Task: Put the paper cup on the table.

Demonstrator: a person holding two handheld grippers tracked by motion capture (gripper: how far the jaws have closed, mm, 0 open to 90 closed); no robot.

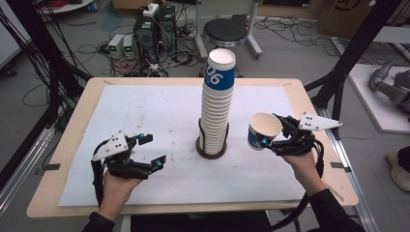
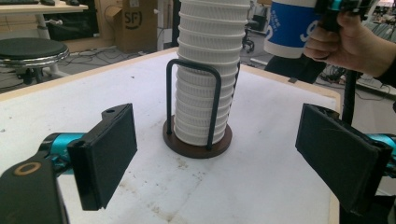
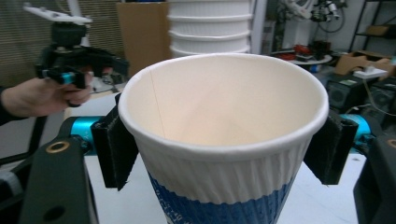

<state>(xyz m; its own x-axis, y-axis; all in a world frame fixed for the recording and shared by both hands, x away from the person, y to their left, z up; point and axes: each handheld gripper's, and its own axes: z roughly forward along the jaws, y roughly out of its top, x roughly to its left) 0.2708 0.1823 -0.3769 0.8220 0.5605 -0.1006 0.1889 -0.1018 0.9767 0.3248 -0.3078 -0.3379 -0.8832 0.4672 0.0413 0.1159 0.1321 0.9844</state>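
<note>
Left gripper [image 1: 149, 151]: low over the white mat at about eight o'clock from the stack, jaws spread wide, nothing between the pads, released.
Left pads [image 2: 106, 154]: black, facing each other across bare mat in the left gripper view, cup holder dead ahead at twelve o'clock.
White mat [image 1: 145, 111]: covering most of the wooden table [image 1: 67, 145], scuffed with faint brown marks.
Cup holder [image 1: 211, 150]: round dark base at mat centre, black wire hoops rising around the lowest cups.
Cup stack [image 1: 216, 101]: tall, upright in the holder, ribbed white sleeves, blue band on the top cup.
Paper cup [image 1: 263, 129]: off the mat's surface, at three o'clock from the stack, near it but apart, mouth open upward, white inside, blue print below.
Right gripper [image 1: 269, 140]: clenched on the paper cup, pads [image 3: 114, 149] pressed on its opposite sides just under the rim.
</note>
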